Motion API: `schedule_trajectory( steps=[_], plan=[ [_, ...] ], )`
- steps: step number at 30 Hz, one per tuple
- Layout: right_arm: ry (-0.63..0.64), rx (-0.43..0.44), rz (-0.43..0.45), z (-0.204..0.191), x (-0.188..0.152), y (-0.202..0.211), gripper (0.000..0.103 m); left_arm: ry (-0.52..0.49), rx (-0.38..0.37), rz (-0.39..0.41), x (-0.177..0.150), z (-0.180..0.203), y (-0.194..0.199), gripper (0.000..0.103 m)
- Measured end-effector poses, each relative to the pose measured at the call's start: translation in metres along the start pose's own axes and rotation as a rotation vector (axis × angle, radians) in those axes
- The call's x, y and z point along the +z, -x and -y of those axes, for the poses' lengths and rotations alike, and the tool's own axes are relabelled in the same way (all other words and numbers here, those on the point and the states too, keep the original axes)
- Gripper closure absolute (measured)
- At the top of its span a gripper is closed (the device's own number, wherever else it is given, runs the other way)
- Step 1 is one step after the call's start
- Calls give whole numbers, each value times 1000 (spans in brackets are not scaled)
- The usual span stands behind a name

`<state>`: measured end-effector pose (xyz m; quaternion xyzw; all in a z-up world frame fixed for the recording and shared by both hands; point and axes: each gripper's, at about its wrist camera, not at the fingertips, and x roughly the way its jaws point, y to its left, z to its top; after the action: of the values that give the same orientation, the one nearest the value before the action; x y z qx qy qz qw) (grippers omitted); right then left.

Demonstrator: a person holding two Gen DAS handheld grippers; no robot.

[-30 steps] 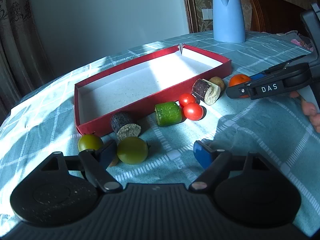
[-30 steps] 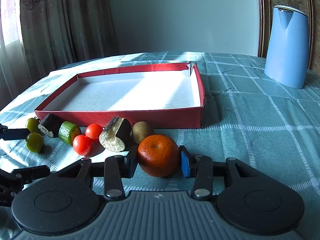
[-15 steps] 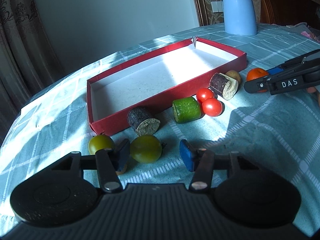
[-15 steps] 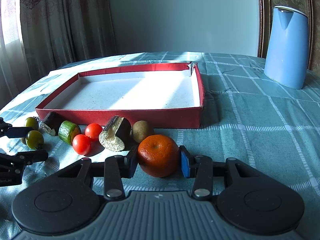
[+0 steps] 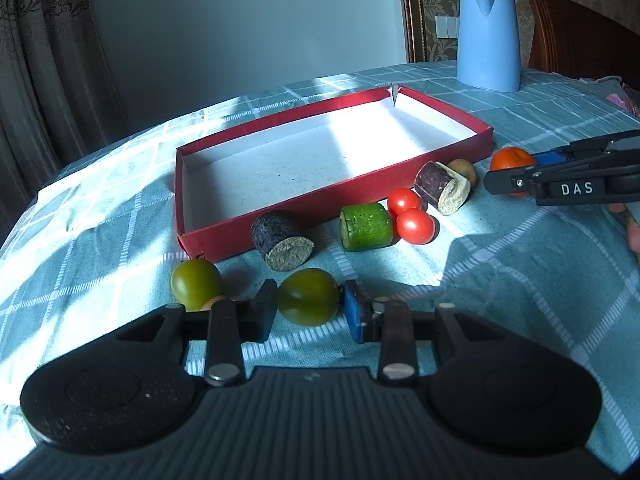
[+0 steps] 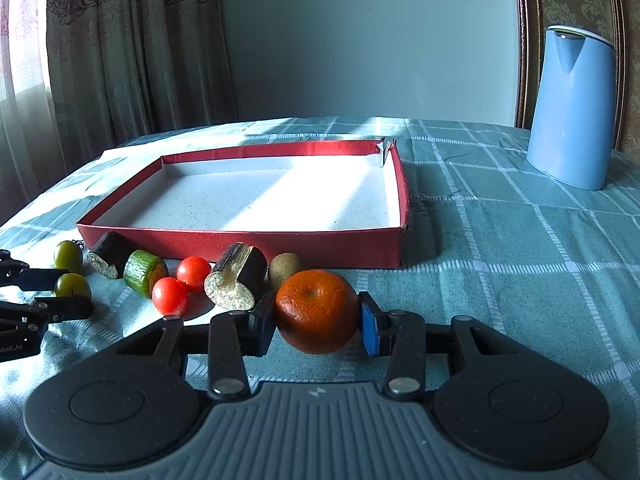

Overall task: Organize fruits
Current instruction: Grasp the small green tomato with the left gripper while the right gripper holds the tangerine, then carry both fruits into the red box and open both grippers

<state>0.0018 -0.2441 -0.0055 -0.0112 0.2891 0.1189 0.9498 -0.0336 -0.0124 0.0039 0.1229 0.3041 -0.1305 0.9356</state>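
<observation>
Gripping the orange mandarin (image 6: 316, 311), the right gripper (image 6: 317, 322) has its jaws clenched on the fruit's two sides, one black pad and one blue. The mandarin is round, dimpled at its top, bright on its sunlit face and dark below; whether it still rests on the checked teal cloth of the bench (image 6: 500, 264) cannot be told. The left gripper (image 5: 310, 306) has its jaws set to either side of a smooth olive-green fruit (image 5: 308, 297), the pads touching or nearly touching its skin, so a firm hold cannot be told. A second green fruit (image 5: 196, 283) sits just to its left on the cloth.

Along the near wall of the red tray (image 5: 240, 232), outside it, lie a dark-skinned cut piece with a pale speckled face (image 5: 281, 240), a green cut chunk (image 5: 366, 226), two glossy red tomatoes (image 5: 410, 216) touching each other, another dark cut piece with a notched pale end (image 5: 442, 187), and a brown kiwi (image 6: 285, 266) beside it. The tray's white floor is bare, half in sunlight. A blue kettle (image 6: 570, 106) stands well apart at the far right.
</observation>
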Motion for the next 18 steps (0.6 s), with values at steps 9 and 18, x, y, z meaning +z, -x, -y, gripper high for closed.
schedule_trajectory(
  steps=[9, 18],
  plan=[
    [84, -58, 48, -1, 32, -11, 62, 31, -37, 56, 39, 1, -9, 71],
    [103, -106, 4, 0, 77, -79, 62, 195, 37, 32, 86, -35, -79, 71]
  ],
)
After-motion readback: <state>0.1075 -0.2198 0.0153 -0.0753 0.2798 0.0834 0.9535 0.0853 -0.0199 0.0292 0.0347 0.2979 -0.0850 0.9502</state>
